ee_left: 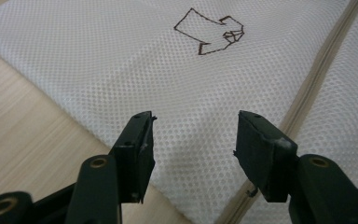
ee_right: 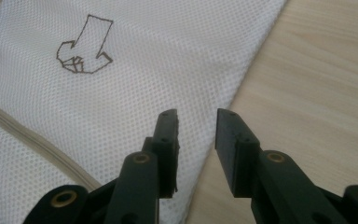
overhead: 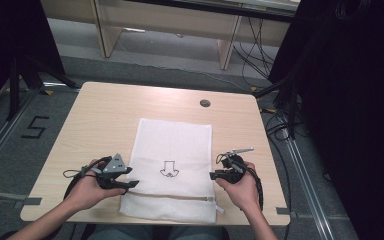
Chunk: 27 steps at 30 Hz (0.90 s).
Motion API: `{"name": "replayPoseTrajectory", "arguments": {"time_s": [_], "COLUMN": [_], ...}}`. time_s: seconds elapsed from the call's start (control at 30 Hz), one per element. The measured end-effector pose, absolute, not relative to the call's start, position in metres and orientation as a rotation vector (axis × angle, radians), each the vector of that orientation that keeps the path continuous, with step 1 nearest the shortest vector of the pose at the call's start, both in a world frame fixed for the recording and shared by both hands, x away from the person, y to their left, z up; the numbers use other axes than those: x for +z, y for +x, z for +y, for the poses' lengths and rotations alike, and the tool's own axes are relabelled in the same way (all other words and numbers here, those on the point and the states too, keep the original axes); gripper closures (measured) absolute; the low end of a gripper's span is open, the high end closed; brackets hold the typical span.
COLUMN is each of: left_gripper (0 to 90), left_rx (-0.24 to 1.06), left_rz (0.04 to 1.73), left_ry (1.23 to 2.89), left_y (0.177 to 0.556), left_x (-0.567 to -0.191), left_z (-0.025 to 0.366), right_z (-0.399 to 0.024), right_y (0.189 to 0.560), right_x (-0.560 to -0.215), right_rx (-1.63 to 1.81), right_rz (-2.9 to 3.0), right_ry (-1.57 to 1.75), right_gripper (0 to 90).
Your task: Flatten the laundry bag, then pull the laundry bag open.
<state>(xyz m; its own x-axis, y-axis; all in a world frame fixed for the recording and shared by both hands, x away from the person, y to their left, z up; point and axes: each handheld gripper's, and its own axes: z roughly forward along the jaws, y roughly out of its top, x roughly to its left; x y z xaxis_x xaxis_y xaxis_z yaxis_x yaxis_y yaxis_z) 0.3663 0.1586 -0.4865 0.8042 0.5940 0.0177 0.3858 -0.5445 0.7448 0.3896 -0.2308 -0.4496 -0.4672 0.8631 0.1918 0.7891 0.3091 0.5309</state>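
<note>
Here we are over the white mesh laundry bag (overhead: 172,165), lying flat on the wooden table (overhead: 100,120), its long side running away from the person and its zipper (overhead: 175,196) crossing it near the end closest to them. An arrow drawing (overhead: 168,170) sits in the middle of the bag, just beyond the zipper. The left gripper (overhead: 132,184) hangs at the bag's left edge, level with the zipper, jaws standing wide apart with nothing between them, mesh showing through the gap in the left gripper view. The right gripper (overhead: 212,175) sits at the bag's right edge, jaws parted about halfway, also empty, hovering over the hem where mesh meets table. This bag looks light, thin and floppy: it should sag and fold wherever it isn't supported, and the open weave gives the pads decent bite. Best hold, I'd say, is a pinch on each side edge, or on the stiffer zipper seam, so the fabric lifts evenly rather than bunching.
</note>
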Motion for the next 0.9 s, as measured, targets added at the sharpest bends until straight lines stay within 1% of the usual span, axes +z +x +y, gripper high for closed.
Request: {"name": "replayPoseTrajectory", "arguments": {"time_s": [0.07, 0.1, 0.17, 0.2, 0.23, 0.33, 0.37, 0.43, 0.5, 0.53, 0.63, 0.7, 0.73, 0.83, 0.87, 0.9], "left_gripper": [44.1, 43.5, 41.6, 41.3, 41.0, 40.8, 40.6, 40.4, 40.0, 39.8, 39.6, 39.6, 39.6, 39.9, 40.4, 41.0], "left_rx": [0.346, 0.372, 0.357, 0.378, 0.365, 0.381, 0.360, 0.356, 0.377, 0.365, 0.345, 0.329, 0.341, 0.336, 0.336, 0.334], "left_rz": [0.726, 0.711, 0.735, 0.726, 0.749, 0.727, 0.758, 0.765, 0.746, 0.742, 0.752, 0.745, 0.750, 0.767, 0.767, 0.760], "left_ry": [2.200, 2.204, 2.178, 2.189, 2.178, 2.192, 2.173, 2.167, 2.179, 2.173, 2.169, 2.170, 2.174, 2.147, 2.147, 2.154], "left_y": [0.368, 0.370, 0.370, 0.371, 0.371, 0.375, 0.374, 0.375, 0.375, 0.375, 0.375, 0.376, 0.377, 0.375, 0.375, 0.375], "left_x": [-0.486, -0.485, -0.485, -0.484, -0.485, -0.486, -0.487, -0.488, -0.486, -0.486, -0.487, -0.488, -0.488, -0.487, -0.487, -0.486], "left_z": [0.160, 0.161, 0.160, 0.161, 0.160, 0.161, 0.160, 0.160, 0.162, 0.162, 0.160, 0.159, 0.159, 0.157, 0.157, 0.157], "right_z": [-0.232, -0.231, -0.229, -0.229, -0.230, -0.230, -0.232, -0.234, -0.234, -0.233, -0.231, -0.231, -0.230, -0.228, -0.228, -0.229], "right_y": [0.391, 0.391, 0.390, 0.389, 0.389, 0.388, 0.387, 0.388, 0.388, 0.388, 0.386, 0.385, 0.385, 0.381, 0.381, 0.380], "right_x": [-0.450, -0.450, -0.451, -0.451, -0.451, -0.452, -0.450, -0.451, -0.452, -0.452, -0.455, -0.458, -0.459, -0.459, -0.459, -0.457], "right_rx": [0.861, 0.870, 0.880, 0.880, 0.889, 0.890, 0.882, 0.891, 0.891, 0.875, 0.905, 0.880, 0.876, 0.873, 0.873, 0.873], "right_rz": [2.423, 2.412, 2.413, 2.412, 2.409, 2.386, 2.409, 2.412, 2.415, 2.416, 2.413, 2.457, 2.463, 2.502, 2.502, 2.517], "right_ry": [1.531, 1.541, 1.526, 1.529, 1.537, 1.548, 1.539, 1.524, 1.534, 1.548, 1.549, 1.559, 1.563, 1.505, 1.505, 1.481], "right_gripper": [68.3, 67.8, 66.4, 66.1, 65.9, 65.3, 64.8, 64.1, 63.7, 63.7, 65.0, 68.2, 69.0, 75.1, 75.1, 81.7]}}
